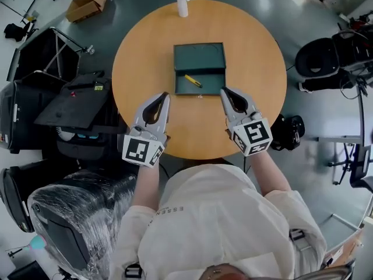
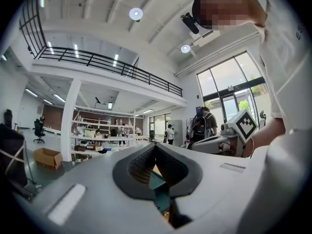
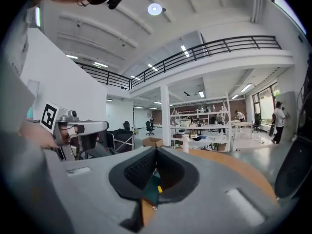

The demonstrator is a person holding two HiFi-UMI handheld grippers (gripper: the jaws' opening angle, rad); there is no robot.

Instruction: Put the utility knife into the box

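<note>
An open dark green box [image 1: 213, 60] rests in the middle of the round wooden table [image 1: 145, 51]. The yellow utility knife [image 1: 193, 80] lies inside its near half. My left gripper [image 1: 166, 94] hovers just off the box's near left corner, jaws shut and holding nothing. My right gripper [image 1: 222, 89] is by the near right corner, also shut and empty. In the left gripper view the left gripper [image 2: 156, 145] shows a strip of green box [image 2: 159, 186] through its gap. Behind the right gripper [image 3: 156, 150], the right gripper view shows the green box [image 3: 148, 191] and a bit of yellow knife [image 3: 159, 189].
A white bottle [image 1: 182, 3] stands at the table's far edge. On the floor are a cardboard box [image 1: 86, 3] far left, black cases and a plastic-wrapped chair [image 1: 70, 220] at left, and a dark bag [image 1: 289, 130] and chairs at right.
</note>
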